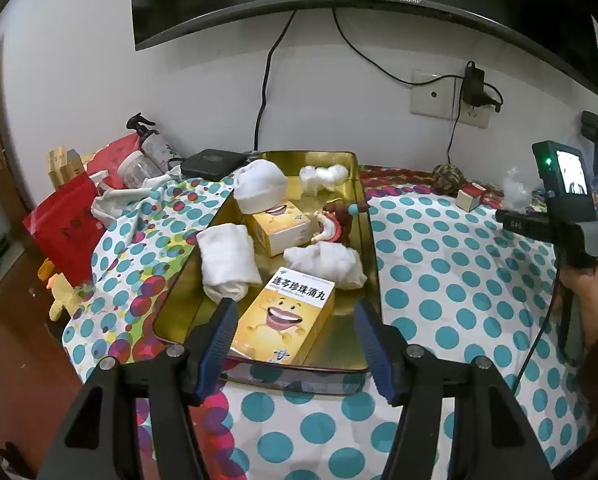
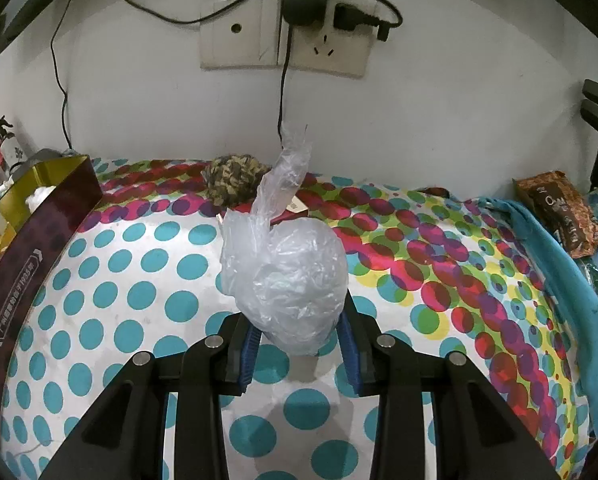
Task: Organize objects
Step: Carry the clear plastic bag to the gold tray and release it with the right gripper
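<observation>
A gold metal tray (image 1: 369,248) lies on the dotted cloth, and its dark outer wall shows in the right wrist view (image 2: 35,248). It holds two yellow medicine boxes (image 1: 287,316), white cloth rolls (image 1: 227,260), cotton wads (image 1: 323,176) and a small doll (image 1: 335,224). My left gripper (image 1: 295,328) is open and empty, hovering at the tray's near end over the nearer box. My right gripper (image 2: 299,332) is shut on a crumpled clear plastic bag (image 2: 287,268), held above the cloth. The right gripper also shows in the left wrist view (image 1: 555,216), right of the tray.
A camouflage cloth ball (image 2: 235,180) and a small red box (image 2: 295,208) sit near the wall. A brown snack packet (image 2: 559,216) and blue cloth (image 2: 555,264) lie at right. A spray bottle (image 1: 155,144), jar (image 1: 137,168) and red bags (image 1: 67,228) crowd the tray's left.
</observation>
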### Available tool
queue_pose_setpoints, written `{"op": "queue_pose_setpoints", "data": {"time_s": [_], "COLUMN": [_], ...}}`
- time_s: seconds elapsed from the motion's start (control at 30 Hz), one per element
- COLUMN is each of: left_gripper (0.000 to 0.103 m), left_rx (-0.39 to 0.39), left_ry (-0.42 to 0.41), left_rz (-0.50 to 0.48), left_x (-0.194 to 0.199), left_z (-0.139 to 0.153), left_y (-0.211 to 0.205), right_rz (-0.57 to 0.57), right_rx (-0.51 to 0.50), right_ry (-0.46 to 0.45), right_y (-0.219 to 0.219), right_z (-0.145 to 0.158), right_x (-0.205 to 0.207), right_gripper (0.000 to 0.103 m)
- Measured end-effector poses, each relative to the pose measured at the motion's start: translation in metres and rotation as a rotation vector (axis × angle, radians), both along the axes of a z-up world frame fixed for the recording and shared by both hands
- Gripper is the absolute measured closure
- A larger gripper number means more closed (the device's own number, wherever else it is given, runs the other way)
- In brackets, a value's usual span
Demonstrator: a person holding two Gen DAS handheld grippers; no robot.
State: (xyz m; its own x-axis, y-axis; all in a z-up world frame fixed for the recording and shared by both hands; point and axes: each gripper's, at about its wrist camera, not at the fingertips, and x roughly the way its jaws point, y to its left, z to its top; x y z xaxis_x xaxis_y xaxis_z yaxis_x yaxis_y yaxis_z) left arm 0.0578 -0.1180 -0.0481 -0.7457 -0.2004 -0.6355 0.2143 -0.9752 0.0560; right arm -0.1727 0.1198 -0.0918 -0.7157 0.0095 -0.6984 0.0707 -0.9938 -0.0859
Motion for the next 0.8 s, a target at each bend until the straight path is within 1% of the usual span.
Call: {"op": "queue_pose_setpoints", "data": {"time_s": [0.13, 0.2, 0.3, 0.4, 0.43, 0.57, 0.67, 0.73, 0.8], "left_gripper": [0.041, 0.041, 0.041, 0.041, 0.041, 0.041, 0.041, 0.041, 0.041], "left_rx": [-0.010, -0.007, 0.014, 0.045, 0.051, 0.049, 0.049, 0.046, 0.048], "left_ry": [0.009, 0.017, 0.030, 0.039, 0.038, 0.027, 0.021, 0.011, 0.016], "left_rz": [0.017, 0.036, 0.072, 0.102, 0.105, 0.127, 0.132, 0.141, 0.154], "left_x": [0.005, 0.007, 0.009, 0.012, 0.012, 0.013, 0.014, 0.015, 0.017], "left_z": [0.001, 0.004, 0.006, 0.008, 0.008, 0.007, 0.006, 0.005, 0.005], "left_y": [-0.009, -0.017, -0.030, -0.042, -0.044, -0.050, -0.053, -0.057, -0.061], "right_rz": [-0.005, 0.001, 0.039, 0.137, 0.187, 0.364, 0.485, 0.554, 0.598], "right_rx": [0.014, 0.004, -0.054, -0.104, -0.125, -0.184, -0.204, -0.190, -0.178], "right_ry": [0.003, 0.003, 0.033, 0.086, 0.101, 0.129, 0.105, 0.074, 0.046], "right_y": [-0.001, -0.003, -0.012, -0.036, -0.050, -0.100, -0.140, -0.167, -0.188], "right_z": [0.001, 0.004, 0.023, 0.049, 0.059, 0.086, 0.089, 0.083, 0.074], "right_x": [0.001, 0.003, 0.013, 0.031, 0.040, 0.070, 0.086, 0.095, 0.101], "right_gripper": [0.069, 0.069, 0.069, 0.069, 0.069, 0.069, 0.069, 0.069, 0.069]}}
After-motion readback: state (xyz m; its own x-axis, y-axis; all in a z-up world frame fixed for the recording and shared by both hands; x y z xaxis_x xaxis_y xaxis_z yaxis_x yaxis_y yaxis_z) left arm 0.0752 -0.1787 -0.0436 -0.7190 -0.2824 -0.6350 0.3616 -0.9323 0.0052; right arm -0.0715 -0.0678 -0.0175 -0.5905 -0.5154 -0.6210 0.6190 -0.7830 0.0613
